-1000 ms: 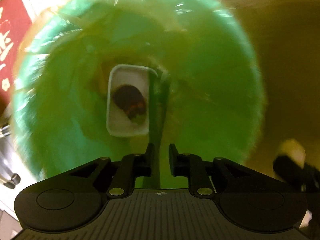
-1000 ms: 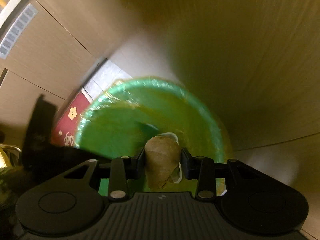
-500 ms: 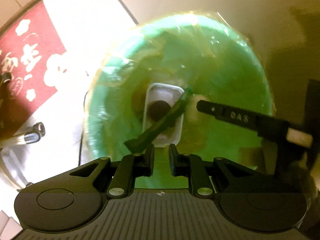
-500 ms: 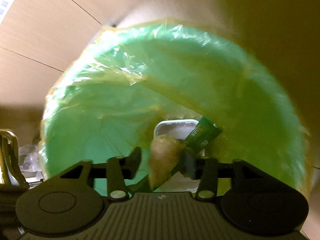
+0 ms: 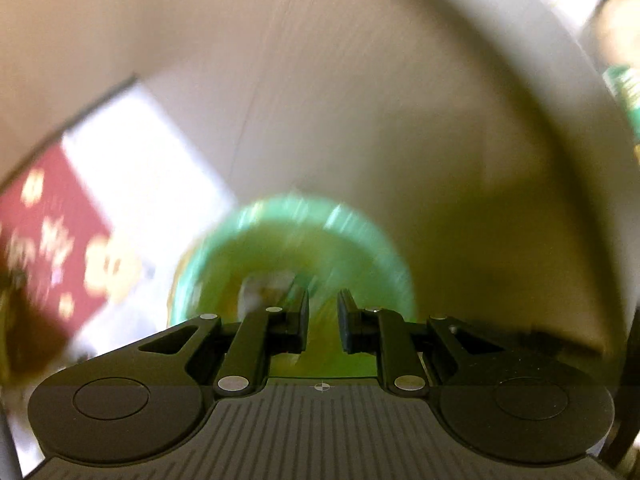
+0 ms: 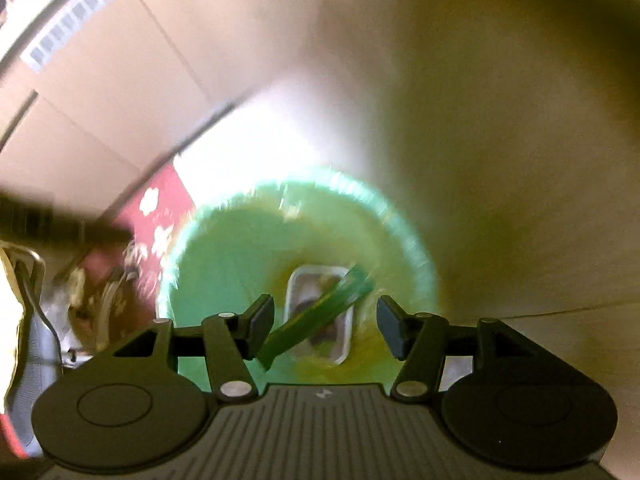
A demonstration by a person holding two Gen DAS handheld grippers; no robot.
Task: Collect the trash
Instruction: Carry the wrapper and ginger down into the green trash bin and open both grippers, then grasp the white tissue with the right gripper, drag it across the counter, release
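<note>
A green trash bin lined with a clear yellowish bag stands on the floor below both grippers. Inside lie a white plastic tray and a long green wrapper leaning across it. My right gripper is open and empty above the bin's mouth. My left gripper is higher above the bin, its jaws narrowly apart with nothing between them. The left wrist view is blurred by motion.
A red mat with white flowers lies on the pale floor left of the bin; it also shows in the right wrist view. Beige cabinet fronts rise behind. Metal legs and clutter stand at the left.
My right gripper has opened and the brown crumpled scrap it held is gone from it. Both grippers have pulled up and away from the bin. The green wrapper left my left gripper earlier.
</note>
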